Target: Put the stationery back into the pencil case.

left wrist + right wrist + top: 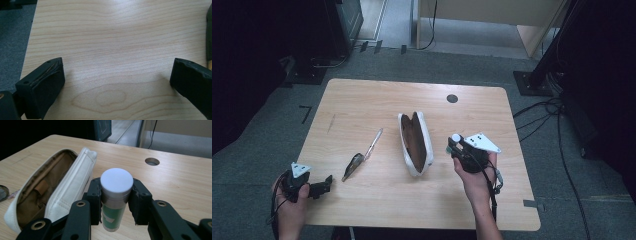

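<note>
While jaws clamp it, smooth cylindrical tube (115, 200) nears gaping fabric pouch (50, 195).

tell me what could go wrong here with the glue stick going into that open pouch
The right gripper pinches the round glue stick only at its sides, so it may slip or twist loose. The pouch opening is narrow and nothing holds it; the left gripper is open, far off. Pushing in could shove the pouch or catch its rim.
</note>
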Motion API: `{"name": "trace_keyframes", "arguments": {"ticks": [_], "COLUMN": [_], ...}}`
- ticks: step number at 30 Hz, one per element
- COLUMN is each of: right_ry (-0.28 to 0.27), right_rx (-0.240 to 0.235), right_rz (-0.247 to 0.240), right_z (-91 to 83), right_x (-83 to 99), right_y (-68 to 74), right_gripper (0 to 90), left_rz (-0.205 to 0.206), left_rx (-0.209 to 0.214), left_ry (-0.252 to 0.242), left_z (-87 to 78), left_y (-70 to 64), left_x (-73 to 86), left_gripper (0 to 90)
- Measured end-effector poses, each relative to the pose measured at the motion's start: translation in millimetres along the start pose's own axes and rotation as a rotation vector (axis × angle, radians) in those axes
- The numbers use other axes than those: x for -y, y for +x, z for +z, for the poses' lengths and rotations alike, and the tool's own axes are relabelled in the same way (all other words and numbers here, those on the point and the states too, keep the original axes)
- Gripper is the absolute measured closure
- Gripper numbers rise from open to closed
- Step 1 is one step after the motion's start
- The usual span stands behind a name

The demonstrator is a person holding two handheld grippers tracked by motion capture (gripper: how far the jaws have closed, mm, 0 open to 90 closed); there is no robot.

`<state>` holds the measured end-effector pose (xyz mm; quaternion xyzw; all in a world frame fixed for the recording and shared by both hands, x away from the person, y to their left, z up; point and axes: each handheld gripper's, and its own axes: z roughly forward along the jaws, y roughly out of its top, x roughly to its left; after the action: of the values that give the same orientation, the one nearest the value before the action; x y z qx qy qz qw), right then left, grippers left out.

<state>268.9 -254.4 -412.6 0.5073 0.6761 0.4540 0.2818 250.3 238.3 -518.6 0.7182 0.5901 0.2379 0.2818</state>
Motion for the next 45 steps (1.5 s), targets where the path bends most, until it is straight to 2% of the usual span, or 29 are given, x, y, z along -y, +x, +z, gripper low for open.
{"name": "trace_keyframes", "arguments": {"ticks": [10,15,16,18,19,20,21,24,25,34,37,45], "right_ry": [-0.048,-0.094,-0.133,-0.147,-0.194,-0.194,-0.23,-0.268,-0.298,-0.323,-0.336,-0.308], "right_rx": [-0.034,-0.039,-0.051,-0.054,-0.067,-0.067,-0.074,-0.082,-0.107,-0.159,-0.19,-0.227], "right_rz": [-0.013,-0.016,-0.025,-0.026,-0.027,-0.027,-0.03,-0.039,-0.041,-0.055,-0.063,-0.085], "right_z": [-9.4,-14.1,-15.5,-15.8,-16.8,-16.8,-17.4,-18.2,-19.3,-18.8,-18.9,-14.7], "right_x": [-14.9,-20.3,-21.1,-21.3,-21.5,-21.5,-21.9,-22.3,-23.0,-22.5,-23.1,-21.4], "right_y": [11.3,17.5,20.0,20.9,24.1,24.1,26.3,28.8,31.1,39.5,44.2,53.8], "right_gripper": [65.1,65.1,65.1,65.1,65.2,65.2,65.1,65.2,65.2,65.2,65.2,65.1], "left_rz": [-0.003,-0.002,-0.001,0.0,-0.001,-0.001,0.0,0.0,0.0,0.0,-0.001,-0.001], "left_rx": [0.0,0.0,0.0,0.0,0.0,0.0,0.001,0.0,0.0,0.0,0.0,0.0], "left_ry": [-0.003,-0.001,0.0,0.001,0.001,0.001,0.001,0.001,0.001,0.001,0.0,0.0], "left_z": [0.2,0.1,0.0,-0.1,-0.1,-0.1,-0.1,-0.1,-0.1,-0.1,0.0,0.0], "left_y": [-0.2,-0.1,0.0,0.0,0.0,0.0,0.0,0.0,0.0,0.0,-0.1,0.0], "left_x": [0.0,0.0,0.0,-0.1,-0.1,-0.1,0.0,0.0,0.0,-0.1,0.0,0.0], "left_gripper": [0.0,0.0,0.0,0.0,0.0,0.0,0.0,0.0,0.0,0.0,0.0,0.0]}}
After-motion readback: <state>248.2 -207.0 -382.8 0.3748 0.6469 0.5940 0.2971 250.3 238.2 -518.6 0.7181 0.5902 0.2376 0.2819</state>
